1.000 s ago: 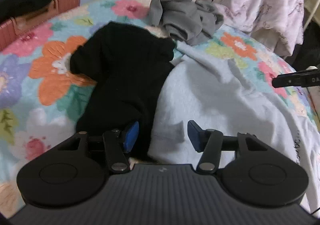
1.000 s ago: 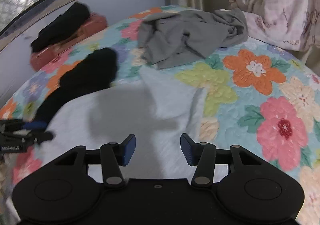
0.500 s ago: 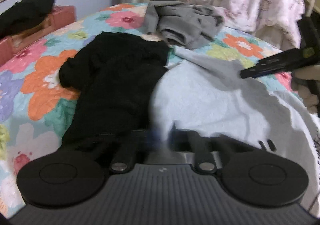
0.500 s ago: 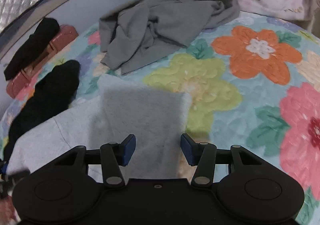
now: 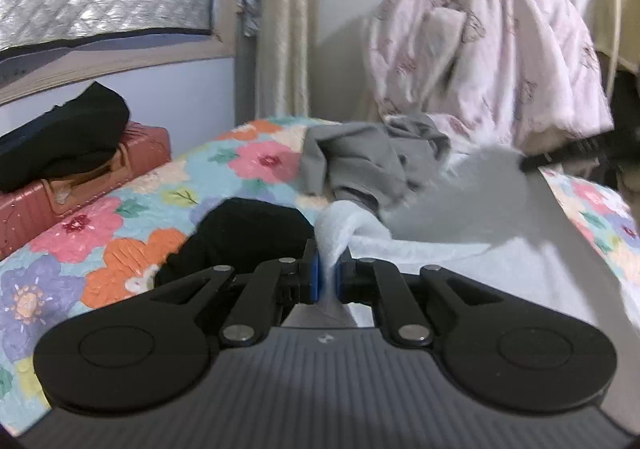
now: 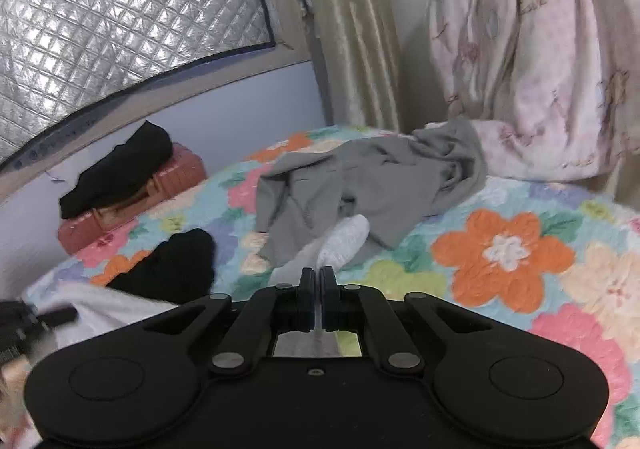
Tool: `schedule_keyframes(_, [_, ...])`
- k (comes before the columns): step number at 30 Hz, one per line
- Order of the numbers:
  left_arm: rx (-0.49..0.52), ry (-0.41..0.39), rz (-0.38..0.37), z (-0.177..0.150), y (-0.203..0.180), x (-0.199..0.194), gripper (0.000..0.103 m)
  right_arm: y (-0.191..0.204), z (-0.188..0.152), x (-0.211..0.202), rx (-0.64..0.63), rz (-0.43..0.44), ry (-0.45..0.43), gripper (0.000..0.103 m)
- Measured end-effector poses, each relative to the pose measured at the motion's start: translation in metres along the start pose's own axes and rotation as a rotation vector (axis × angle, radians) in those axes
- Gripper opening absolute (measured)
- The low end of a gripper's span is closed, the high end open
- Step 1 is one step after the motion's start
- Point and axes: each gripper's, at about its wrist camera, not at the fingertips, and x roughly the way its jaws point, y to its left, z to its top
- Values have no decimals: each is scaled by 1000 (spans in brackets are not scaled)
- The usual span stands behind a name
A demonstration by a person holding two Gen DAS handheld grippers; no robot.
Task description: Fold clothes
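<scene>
A pale blue garment (image 5: 480,233) lies spread on the floral quilt (image 5: 100,245). My left gripper (image 5: 328,277) is shut on a bunched edge of it, which stands up between the blue pads. In the right wrist view my right gripper (image 6: 317,289) has its jaws closing tight on another part of the same garment (image 6: 344,241); a white fold sticks out past the fingertips. A black garment (image 5: 248,237) lies just left of the left gripper. A crumpled grey garment (image 6: 372,185) lies farther back. The right gripper (image 5: 560,157) shows blurred at the right in the left wrist view.
A pink suitcase (image 5: 80,185) with a black cloth (image 5: 60,137) on it stands at the bed's left against the wall. A pink-and-white blanket heap (image 5: 500,61) and a beige curtain (image 5: 284,29) rise behind the bed. The left gripper (image 6: 36,319) appears at the right wrist view's left edge.
Both grippers went from open to shut on the pale blue garment. Both views have tilted upward, and the gripped edges now stand raised off the quilt.
</scene>
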Motion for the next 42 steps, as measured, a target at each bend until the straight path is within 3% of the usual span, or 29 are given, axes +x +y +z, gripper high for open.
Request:
schedule_keyframes(3, [39, 76, 69, -12, 0, 27, 9, -5, -12, 17, 0, -62, 77, 5])
schedule_keyframes(6, [37, 169, 84, -22, 5, 45, 12, -5, -18, 37, 9, -77, 157, 5])
schedule_keyframes(8, [13, 177, 69, -23, 13, 45, 13, -2, -16, 41, 9, -71, 168, 6])
schedule_keyframes(11, [-82, 197, 17, -20, 29, 42, 24, 4, -11, 44, -25, -95, 201, 7])
schedule_keyframes(14, [-193, 160, -64, -18, 44, 32, 37, 4, -7, 47, 2, -78, 214, 23])
schedule_keyframes(16, [-198, 144, -82, -17, 45, 27, 41, 7, -7, 55, 27, -33, 238, 38])
schedule_keyframes(17, [-178, 144, -77, -17, 43, 29, 41, 13, -8, 63, 24, -29, 261, 41])
schedule_keyframes(22, [-109, 163, -67, -23, 36, 36, 35, 44, -11, 105, -31, -25, 314, 51])
schedule_keyframes(23, [-99, 158, -72, -25, 35, 35, 30, 50, -12, 115, -45, -29, 325, 52])
schedule_keyframes(24, [-88, 154, -76, -27, 34, 34, 14, 53, -13, 124, -53, -32, 336, 52])
schedule_keyframes(25, [-82, 143, -112, -28, 32, 32, 8, 57, -14, 133, -62, -35, 347, 54])
schedule_keyframes(28, [-50, 112, -207, -32, 25, 23, 7, 62, -24, 157, -118, -72, 387, 50])
schedule_keyframes(29, [-29, 104, -225, -33, 20, 19, 7, 60, -27, 155, -117, -64, 368, 43])
schedule_keyframes(30, [-9, 96, -242, -34, 15, 16, 7, 57, -30, 154, -115, -57, 350, 10])
schedule_keyframes(31, [12, 88, -260, -35, 11, 13, 7, 54, -32, 152, -111, -50, 328, 2])
schedule_keyframes(35, [79, 78, -293, -40, -8, 7, 7, 32, -30, 111, -22, -66, 163, 2])
schedule_keyframes(39, [95, 10, -197, -32, -12, 2, 5, 14, -21, 65, 20, -5, -9, 2])
schedule_keyframes(42, [75, -61, -95, -23, -7, -5, 4, 17, -9, 47, -17, 16, -120, 2])
